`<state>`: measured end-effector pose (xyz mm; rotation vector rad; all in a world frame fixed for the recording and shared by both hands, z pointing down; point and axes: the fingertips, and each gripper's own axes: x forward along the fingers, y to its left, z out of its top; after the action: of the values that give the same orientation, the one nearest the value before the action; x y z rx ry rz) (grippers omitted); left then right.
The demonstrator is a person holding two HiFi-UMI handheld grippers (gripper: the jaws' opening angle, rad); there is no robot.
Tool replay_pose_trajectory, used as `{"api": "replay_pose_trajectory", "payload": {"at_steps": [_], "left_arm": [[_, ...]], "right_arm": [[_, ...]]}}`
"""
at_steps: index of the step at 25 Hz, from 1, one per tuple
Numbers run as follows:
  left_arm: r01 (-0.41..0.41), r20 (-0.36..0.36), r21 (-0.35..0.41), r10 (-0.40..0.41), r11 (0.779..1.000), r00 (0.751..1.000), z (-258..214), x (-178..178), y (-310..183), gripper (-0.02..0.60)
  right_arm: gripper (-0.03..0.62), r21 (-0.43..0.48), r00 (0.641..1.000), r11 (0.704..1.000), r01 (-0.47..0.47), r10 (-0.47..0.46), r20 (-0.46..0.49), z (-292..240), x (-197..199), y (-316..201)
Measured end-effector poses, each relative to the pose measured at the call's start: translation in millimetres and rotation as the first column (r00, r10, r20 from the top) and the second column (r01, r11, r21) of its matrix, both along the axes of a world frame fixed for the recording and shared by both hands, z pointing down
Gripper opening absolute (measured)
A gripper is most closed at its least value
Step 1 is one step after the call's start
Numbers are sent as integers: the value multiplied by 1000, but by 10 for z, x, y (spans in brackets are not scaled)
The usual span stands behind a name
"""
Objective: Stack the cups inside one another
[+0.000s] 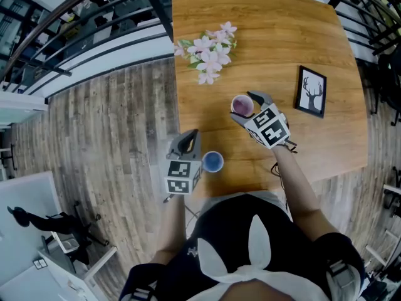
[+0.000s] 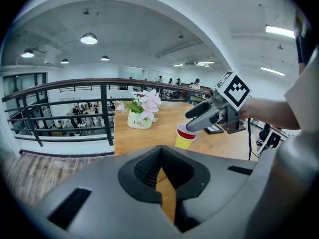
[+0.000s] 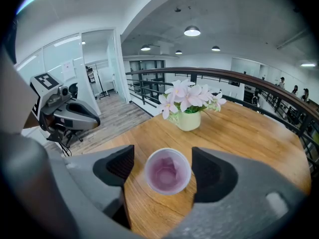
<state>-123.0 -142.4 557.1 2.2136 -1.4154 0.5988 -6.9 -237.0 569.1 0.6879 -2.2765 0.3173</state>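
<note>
Straddling the pale purple plastic cup on the wooden desk, the right hand-held gripper stands spread, pads clear, probably lining up a grasp. The left hand-held gripper, pressed together and empty, waits beside the small blue cup.

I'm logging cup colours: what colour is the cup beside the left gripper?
The cup is blue, best seen in the head view.
</note>
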Motion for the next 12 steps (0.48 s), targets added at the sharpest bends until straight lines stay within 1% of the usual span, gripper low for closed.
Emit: {"api": "replay_pose_trajectory", "payload": {"at_steps": [12], "left_arm": [[0,3,13,0,1000,1000,-49,9,58,17]], "right_arm": [[359,27,1000,1000,-11,11,12,-133,42,61]]}}
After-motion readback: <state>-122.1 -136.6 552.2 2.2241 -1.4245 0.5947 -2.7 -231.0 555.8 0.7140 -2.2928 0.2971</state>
